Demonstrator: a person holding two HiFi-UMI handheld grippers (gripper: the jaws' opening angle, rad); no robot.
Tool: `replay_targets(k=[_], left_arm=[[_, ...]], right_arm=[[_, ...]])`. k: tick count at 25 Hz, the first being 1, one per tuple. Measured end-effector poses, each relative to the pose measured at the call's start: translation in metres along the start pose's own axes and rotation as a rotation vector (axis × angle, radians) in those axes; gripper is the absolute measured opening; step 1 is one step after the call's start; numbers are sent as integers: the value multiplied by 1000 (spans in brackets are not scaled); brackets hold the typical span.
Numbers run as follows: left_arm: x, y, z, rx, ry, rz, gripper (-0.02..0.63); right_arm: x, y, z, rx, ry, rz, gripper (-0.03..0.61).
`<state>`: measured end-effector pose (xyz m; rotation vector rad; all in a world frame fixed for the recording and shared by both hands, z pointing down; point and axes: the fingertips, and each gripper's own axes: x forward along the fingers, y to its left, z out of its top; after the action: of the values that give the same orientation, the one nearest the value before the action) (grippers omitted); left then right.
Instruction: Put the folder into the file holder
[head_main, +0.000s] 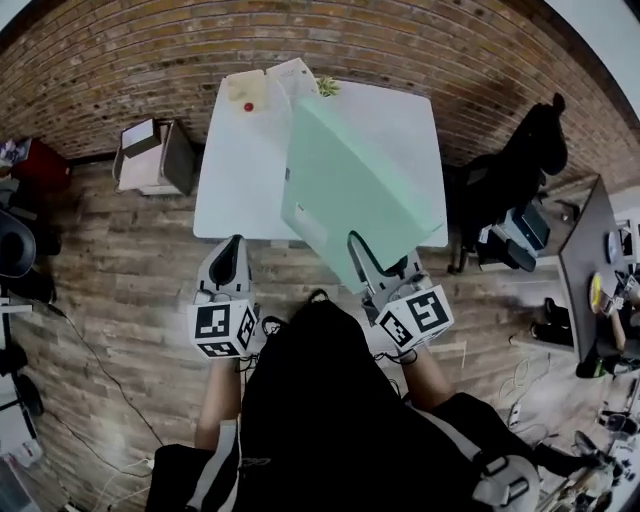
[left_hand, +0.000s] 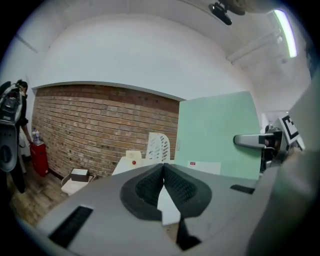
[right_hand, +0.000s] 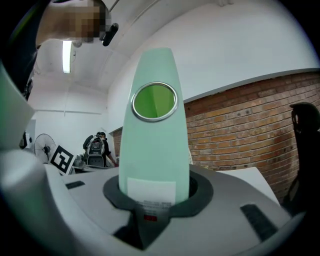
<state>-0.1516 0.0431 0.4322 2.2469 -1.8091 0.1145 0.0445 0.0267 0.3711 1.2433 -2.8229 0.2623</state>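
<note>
Left gripper (head_main: 230, 258), lower left of centre: jaws shut on each other, nothing between them. File holder (head_main: 297, 74) stood at the far edge of the table (head_main: 410, 115), upper centre. Folder (head_main: 350, 190) was held in the air above the table, right gripper (head_main: 378, 262) clamped on its spine end — long axis ran up-frame toward the holder. Judged: the right hand carries, and the holder lies ahead, just past the folder's far edge.

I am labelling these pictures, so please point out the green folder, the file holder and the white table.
green folder (head_main: 350, 190): head view, middle of its cover.
file holder (left_hand: 158, 146): left gripper view, its slotted side.
white table (head_main: 232, 190): head view, bare left part.
</note>
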Motion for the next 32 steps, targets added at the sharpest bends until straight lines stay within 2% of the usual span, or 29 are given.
replay_targets(k=[4,9,15,20,32], left_arm=[[48,-14,8,12,10,-72,23],[101,-35,15,56,34,-133,23],[153,-47,18,91,79,-160,23],[171,-54,13,112,92,-158,23],[223,-20,13,114,135,-191,23]], right_arm=[[-2,-31,10,0,-11,-70,135],[2,-61,22,9,-32,-68,135],[6,-95,35,-8,-67,-91,135],[13,-116,33,-5,-86,-92,135],[62,-134,28,-28,-28,-130,135]])
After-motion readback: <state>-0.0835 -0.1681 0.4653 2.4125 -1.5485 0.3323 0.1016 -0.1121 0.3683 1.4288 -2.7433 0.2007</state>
